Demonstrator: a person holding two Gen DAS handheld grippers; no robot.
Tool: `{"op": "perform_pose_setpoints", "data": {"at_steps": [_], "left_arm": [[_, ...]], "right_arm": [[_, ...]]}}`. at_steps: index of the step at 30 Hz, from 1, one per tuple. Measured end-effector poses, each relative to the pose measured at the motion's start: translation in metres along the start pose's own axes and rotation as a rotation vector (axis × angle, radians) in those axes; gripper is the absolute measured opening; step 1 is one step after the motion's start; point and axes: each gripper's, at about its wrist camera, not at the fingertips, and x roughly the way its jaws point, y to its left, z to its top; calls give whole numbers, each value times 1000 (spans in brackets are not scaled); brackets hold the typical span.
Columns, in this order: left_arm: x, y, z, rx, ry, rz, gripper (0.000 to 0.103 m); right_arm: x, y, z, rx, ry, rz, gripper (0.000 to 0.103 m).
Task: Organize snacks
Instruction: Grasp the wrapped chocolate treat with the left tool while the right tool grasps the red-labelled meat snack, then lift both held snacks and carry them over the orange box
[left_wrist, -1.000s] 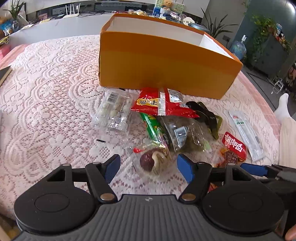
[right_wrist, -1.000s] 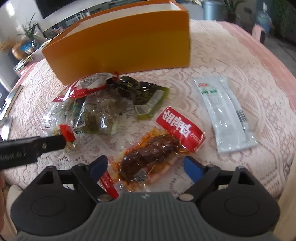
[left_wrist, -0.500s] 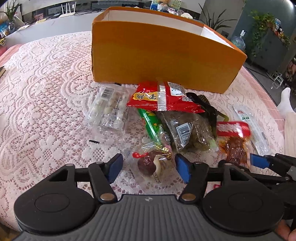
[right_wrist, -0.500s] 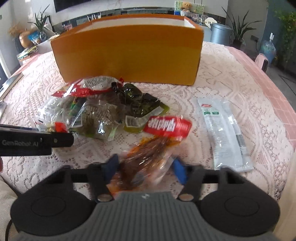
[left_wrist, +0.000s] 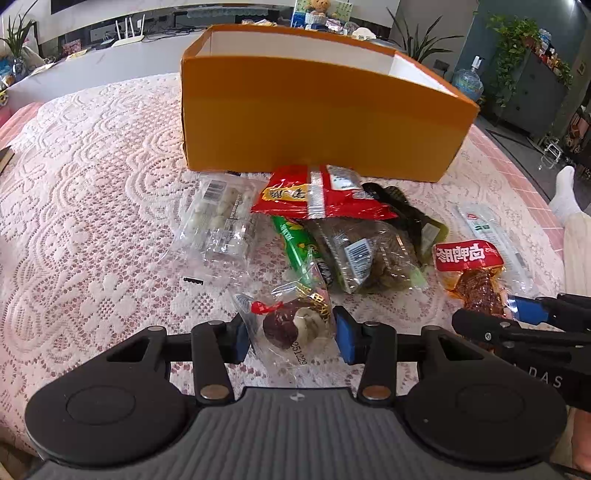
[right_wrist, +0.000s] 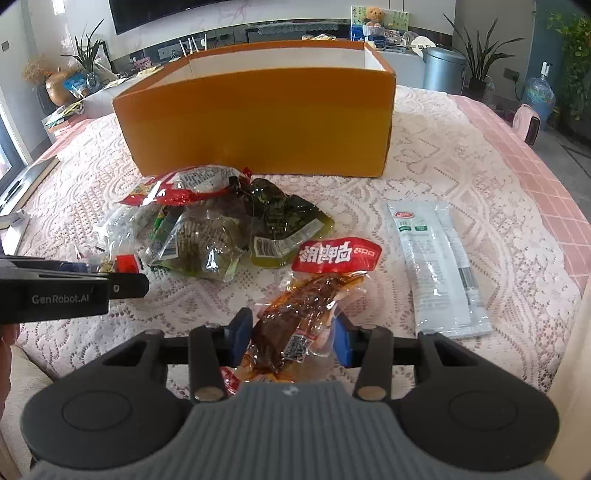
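My left gripper (left_wrist: 290, 336) has its blue pads closed against a small clear crinkly packet (left_wrist: 291, 326) with a dark red date and a pale nut piece inside. My right gripper (right_wrist: 291, 336) presses on both sides of a glossy see-through pouch of brown meat (right_wrist: 306, 314) with a red top band; it looks lifted a little from the cloth.

The other snacks lie in a loose pile before the orange cardboard box (left_wrist: 317, 122), which is open on top with white inner walls: a red foil bag (left_wrist: 317, 195), a clear pack of white round pieces (left_wrist: 221, 221), a green stick (left_wrist: 299, 247), and a flat white sachet (right_wrist: 432, 266) apart on the right.

All rests on a white lace cloth (left_wrist: 92, 221) over pink. Behind are plants, a grey bin (right_wrist: 441, 70) and a teddy bear (right_wrist: 373, 16).
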Motion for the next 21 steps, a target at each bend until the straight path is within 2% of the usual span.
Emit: {"op": "perform_pose_setpoints", "data": {"at_steps": [11,16,17,18,21], "left_arm": [[-41,-7,9,-22,-84,-39,51],[-55,-9,18,-42,-98,-18,51],[-58,-10,20,-44,-101,-16,51],[-61,-10,22,-45,-106,-15,51],[-67,-13,31,-42,-124,-13,51]], "right_arm": [[-36,-3,11,-2,-100,23,41],[-52,-1,19,-17,-150,49,38],[-55,-1,21,-18,-156,55,33],[-57,-1,24,-16,-162,63,17],[-62,-4,35,3,-162,90,15]]}}
